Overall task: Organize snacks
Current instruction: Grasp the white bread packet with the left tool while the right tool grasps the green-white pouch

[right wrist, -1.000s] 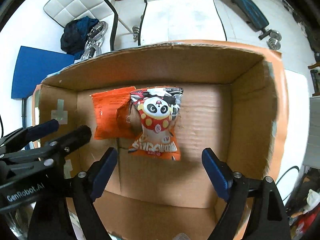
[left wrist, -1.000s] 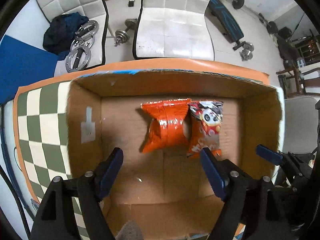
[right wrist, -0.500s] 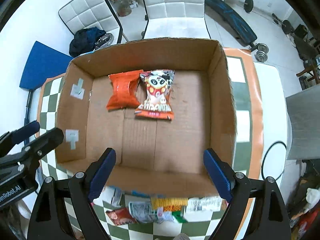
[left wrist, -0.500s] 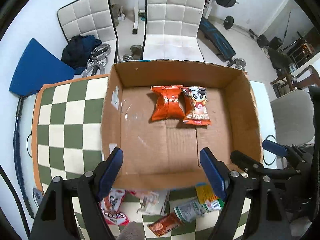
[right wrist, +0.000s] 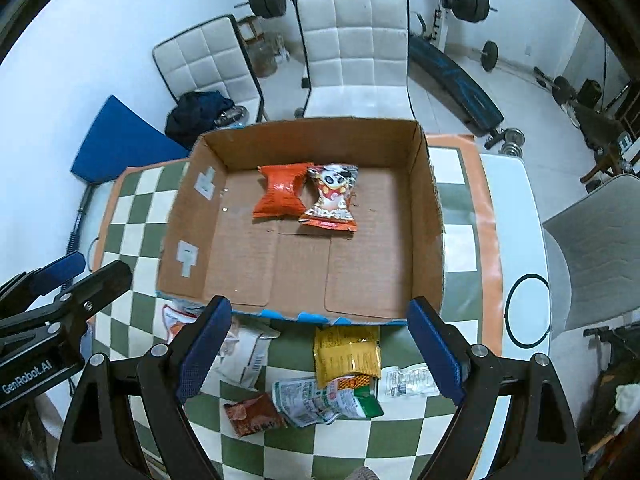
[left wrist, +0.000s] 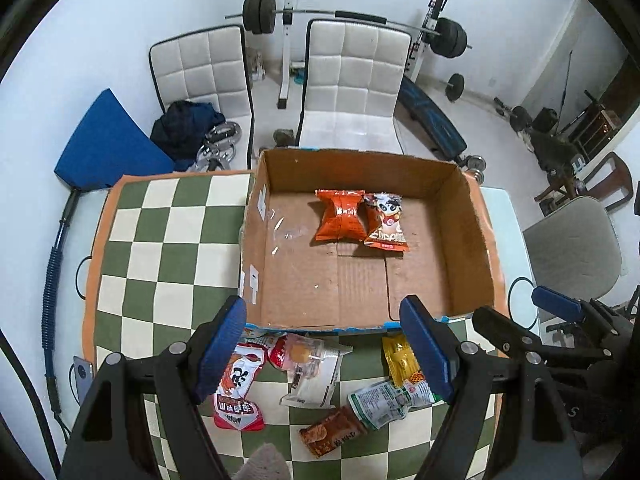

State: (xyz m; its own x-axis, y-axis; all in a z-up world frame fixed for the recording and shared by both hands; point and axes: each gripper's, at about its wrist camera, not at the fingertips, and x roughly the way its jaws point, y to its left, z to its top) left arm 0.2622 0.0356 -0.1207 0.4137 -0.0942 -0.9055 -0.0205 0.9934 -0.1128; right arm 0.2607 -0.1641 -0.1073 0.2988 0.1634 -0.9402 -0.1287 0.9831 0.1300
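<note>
A cardboard box (left wrist: 472, 240) (right wrist: 428, 216) stands on the checkered table. Inside at the back lie an orange snack bag (left wrist: 340, 220) (right wrist: 280, 196) and a panda-print bag (left wrist: 386, 222) (right wrist: 332, 200), side by side. Several loose snack packets lie on the table in front of the box: a red-white packet (left wrist: 238, 394), a clear packet (left wrist: 310, 368), a yellow packet (right wrist: 346, 354), a green-white packet (right wrist: 316, 400) and a brown packet (left wrist: 332, 432) (right wrist: 254, 420). My left gripper (left wrist: 324, 350) and my right gripper (right wrist: 318, 354) are both open and empty, high above these packets.
The green-and-cream checkered cloth (left wrist: 160, 240) has an orange border. Two white chairs (left wrist: 352, 92) and gym weights stand behind the table. A grey chair (left wrist: 572, 248) is at the right. A blue mat (left wrist: 104, 144) lies at the left.
Both grippers have pulled back and up out of the box, empty. The two bags stay inside the box. The loose packets in front of the box have come into view.
</note>
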